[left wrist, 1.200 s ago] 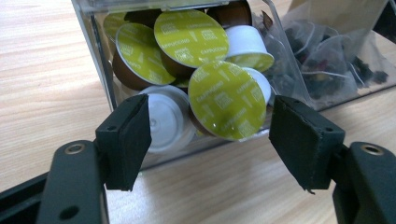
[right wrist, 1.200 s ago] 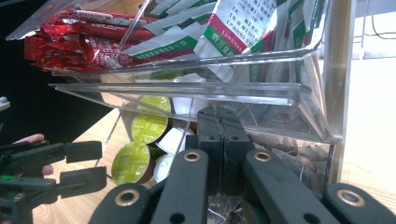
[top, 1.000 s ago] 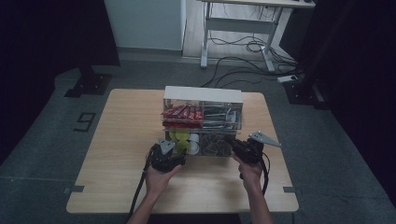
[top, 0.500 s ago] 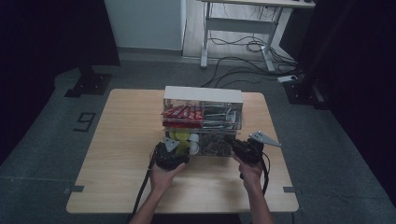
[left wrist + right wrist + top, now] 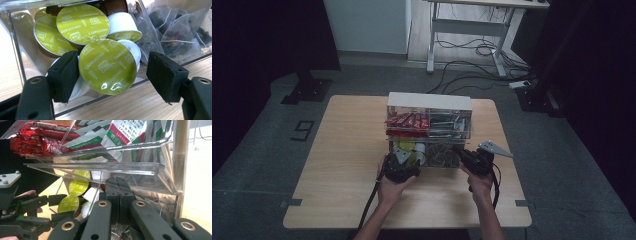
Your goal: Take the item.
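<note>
Clear organizer [image 5: 430, 131] on the worktop [image 5: 347, 165]: red sachets [image 5: 408, 120] up top w/ green-white packets [image 5: 120, 135], capsules [image 5: 107, 65] & tea bags [image 5: 175, 30] below. Left tongs [image 5: 111, 77] just been opening, a capsule between but pads apart. Right tongs [image 5: 117, 195] pressed together under the clear flap [image 5: 100, 167]. Labels readable close-up.

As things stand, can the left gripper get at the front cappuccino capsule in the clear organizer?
Probably yes. The left gripper has just been opening; its fingers flank the green-lidded cappuccino capsule without pressing it, and nothing lies in front of it.
</note>
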`<state>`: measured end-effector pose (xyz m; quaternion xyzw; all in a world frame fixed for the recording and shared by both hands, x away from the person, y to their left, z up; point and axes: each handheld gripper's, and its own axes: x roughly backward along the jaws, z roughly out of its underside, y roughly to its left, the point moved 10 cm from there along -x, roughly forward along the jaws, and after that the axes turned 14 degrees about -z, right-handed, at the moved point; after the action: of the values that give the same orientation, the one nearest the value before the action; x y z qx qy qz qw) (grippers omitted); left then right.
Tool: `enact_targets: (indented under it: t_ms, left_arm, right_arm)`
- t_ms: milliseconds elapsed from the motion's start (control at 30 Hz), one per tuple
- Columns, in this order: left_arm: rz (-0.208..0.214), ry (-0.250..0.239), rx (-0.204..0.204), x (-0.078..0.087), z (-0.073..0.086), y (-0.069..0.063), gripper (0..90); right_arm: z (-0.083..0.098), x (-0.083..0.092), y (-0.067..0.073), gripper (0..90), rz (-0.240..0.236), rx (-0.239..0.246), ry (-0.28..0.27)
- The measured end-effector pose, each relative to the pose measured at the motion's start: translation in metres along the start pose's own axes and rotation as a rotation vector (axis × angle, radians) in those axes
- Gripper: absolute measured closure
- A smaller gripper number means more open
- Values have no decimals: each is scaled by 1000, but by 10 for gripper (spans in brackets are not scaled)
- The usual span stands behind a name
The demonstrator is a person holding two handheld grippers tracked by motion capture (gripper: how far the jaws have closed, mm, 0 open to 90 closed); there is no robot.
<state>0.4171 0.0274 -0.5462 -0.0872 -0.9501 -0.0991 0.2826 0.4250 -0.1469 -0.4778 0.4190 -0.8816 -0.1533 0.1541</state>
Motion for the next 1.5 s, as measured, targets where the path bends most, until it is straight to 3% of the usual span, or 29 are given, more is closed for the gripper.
enact_targets:
  t_ms: [400, 600, 900, 1100, 1333, 1500]
  left_arm:
    - [-20, -25, -13, 0, 2, 2, 367]
    - [10, -9, 27, 1, 2, 2, 397]
    - [37, -7, 55, 3, 1, 3, 407]
    - [48, -31, 82, 11, -4, 9, 463]
    - [46, -14, 68, 5, 0, 8, 468]
    - [39, -29, 70, 5, -2, 9, 501]
  right_arm:
    - [0, 1, -1, 885, 2, -2, 1]
    - [0, 1, -1, 885, -1, -4, -1]
    - [0, 1, -1, 885, -7, -12, -1]
    - [0, 1, -1, 885, -5, -12, -1]
    - [0, 1, -1, 885, -5, -13, -1]
    - [0, 2, -2, 885, -7, -12, -1]
